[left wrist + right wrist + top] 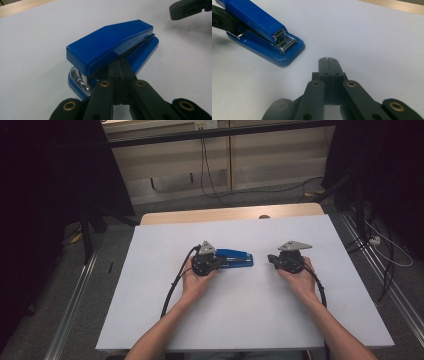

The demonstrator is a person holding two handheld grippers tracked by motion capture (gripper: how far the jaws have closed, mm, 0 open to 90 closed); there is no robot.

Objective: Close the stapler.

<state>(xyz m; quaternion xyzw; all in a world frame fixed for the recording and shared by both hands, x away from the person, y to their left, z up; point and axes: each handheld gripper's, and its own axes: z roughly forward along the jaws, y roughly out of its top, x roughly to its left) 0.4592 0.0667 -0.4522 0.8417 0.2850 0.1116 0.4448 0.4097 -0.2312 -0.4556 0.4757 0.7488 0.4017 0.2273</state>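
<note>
A blue stapler [235, 257] lies flat on the white table [150, 310], a little beyond its middle. My left gripper [219, 263] is at the stapler's left end, jaws together. In the left gripper view its shut tips [121, 67] rest against the stapler [110, 42] at the slot between the blue top and the base. My right gripper [272, 259] is shut and stands apart to the right of the stapler, pointing at it. In the right gripper view its closed tips [328, 60] hover over bare table, and the stapler's [262, 30] metal mouth faces them.
A wooden strip [230, 213] runs along the table's far edge. A black cable [172, 290] trails from the left gripper toward the near edge. More cables [210, 180] lie on the floor beyond, and metal rails [380, 275] flank the table.
</note>
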